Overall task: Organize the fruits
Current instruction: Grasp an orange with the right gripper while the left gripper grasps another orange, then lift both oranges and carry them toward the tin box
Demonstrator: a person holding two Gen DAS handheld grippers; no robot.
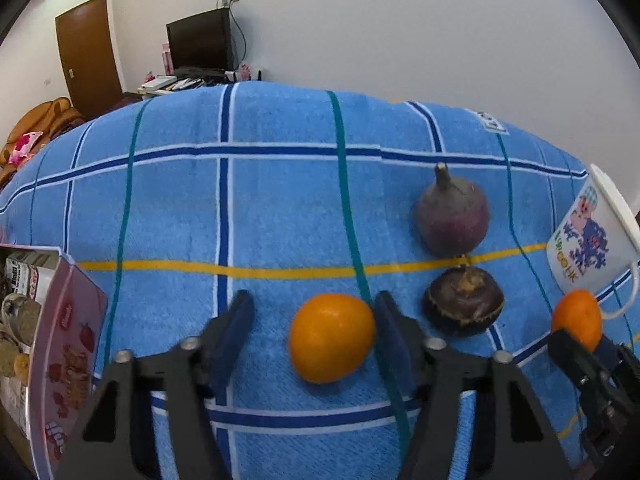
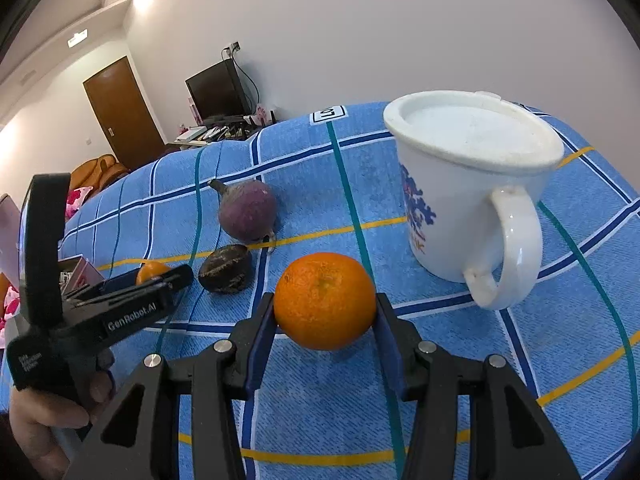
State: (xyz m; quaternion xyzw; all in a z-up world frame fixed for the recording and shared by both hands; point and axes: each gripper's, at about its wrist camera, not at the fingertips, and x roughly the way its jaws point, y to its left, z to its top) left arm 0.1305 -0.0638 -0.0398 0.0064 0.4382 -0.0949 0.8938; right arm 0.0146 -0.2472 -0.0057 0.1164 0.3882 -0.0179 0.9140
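In the right wrist view, the right gripper (image 2: 325, 312) pinches an orange (image 2: 325, 301) at lower centre, both blue pads pressed against its sides, on the blue checked towel (image 2: 460, 380) that covers the surface. A white lidded mug (image 2: 472, 196) stands at the upper right, near that orange but apart from it. In the left wrist view, the left gripper (image 1: 312, 332) brackets a second orange (image 1: 331, 337) at lower centre; the right-hand pad touches the fruit while the left-hand pad stands clear of it, so the jaws are spread and not gripping, though blur makes that contact hard to judge. Right of it lie a dark round fruit (image 1: 463, 306) and, above that, a purple fig-shaped fruit (image 1: 451, 216). A pink box (image 1: 66, 356) sits at the lower left edge
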